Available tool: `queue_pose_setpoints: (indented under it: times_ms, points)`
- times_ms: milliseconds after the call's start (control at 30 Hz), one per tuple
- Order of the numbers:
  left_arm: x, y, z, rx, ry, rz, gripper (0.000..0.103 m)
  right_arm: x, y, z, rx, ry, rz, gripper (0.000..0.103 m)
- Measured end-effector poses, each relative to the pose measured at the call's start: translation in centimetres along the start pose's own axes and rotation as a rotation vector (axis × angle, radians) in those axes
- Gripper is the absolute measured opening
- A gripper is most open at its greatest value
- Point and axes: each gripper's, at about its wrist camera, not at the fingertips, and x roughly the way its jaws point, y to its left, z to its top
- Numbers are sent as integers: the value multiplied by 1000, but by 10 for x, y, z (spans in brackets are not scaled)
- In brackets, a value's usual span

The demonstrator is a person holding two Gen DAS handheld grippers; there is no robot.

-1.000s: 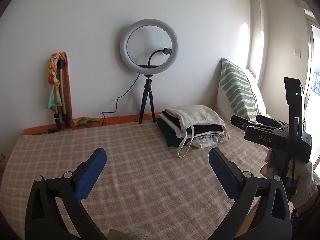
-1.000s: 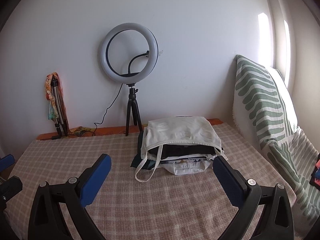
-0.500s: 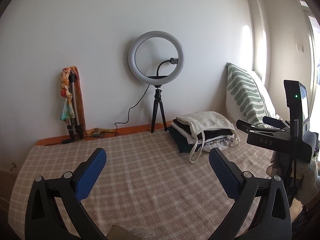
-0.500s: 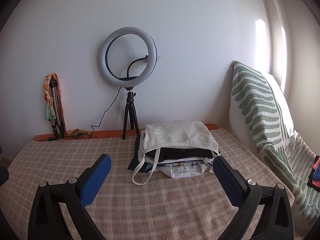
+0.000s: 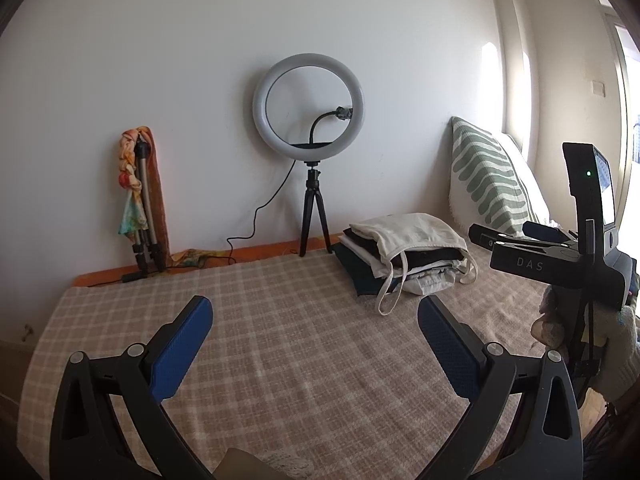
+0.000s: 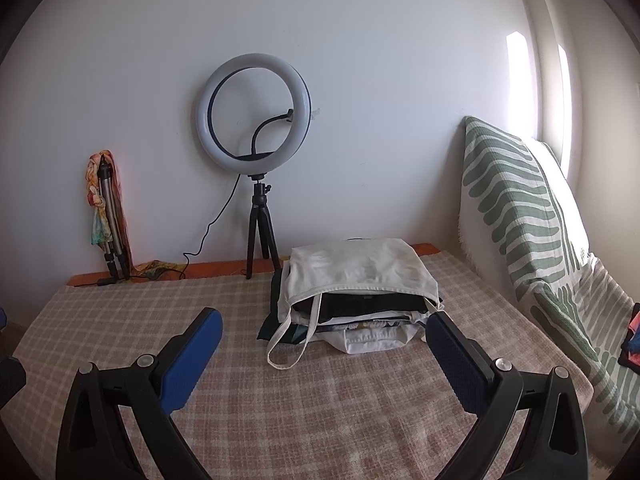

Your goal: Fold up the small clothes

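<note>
A stack of folded clothes [image 5: 404, 258] [image 6: 356, 296], topped by a cream garment with loose straps, lies at the back right of the checked bed cover [image 5: 280, 320] [image 6: 360, 408]. My left gripper [image 5: 314, 306] hangs open above bare cover, well short and left of the stack, with nothing between its blue pads. My right gripper [image 6: 323, 318] is open too, empty, just in front of the stack. In the left wrist view the right gripper [image 5: 556, 256] shows from the side at the right edge, held by a gloved hand [image 5: 618, 344].
A ring light on a small tripod [image 5: 310, 120] [image 6: 254, 120] stands at the wall behind the stack. A folded tripod draped with a colourful scarf [image 5: 140, 200] [image 6: 106, 208] leans at the back left. A green-patterned pillow [image 5: 488, 180] [image 6: 520, 208] lines the right side.
Both grippers have drawn back a little from the wall, so the stack and ring light sit farther off. Both stay open and empty.
</note>
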Motion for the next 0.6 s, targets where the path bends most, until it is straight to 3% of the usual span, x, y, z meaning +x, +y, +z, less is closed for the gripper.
queue_pose_setpoints:
  times_ms: [600]
  points:
    - [2,2,-1,-6,19,20,102,6,6,-1,-10,9,18,103]
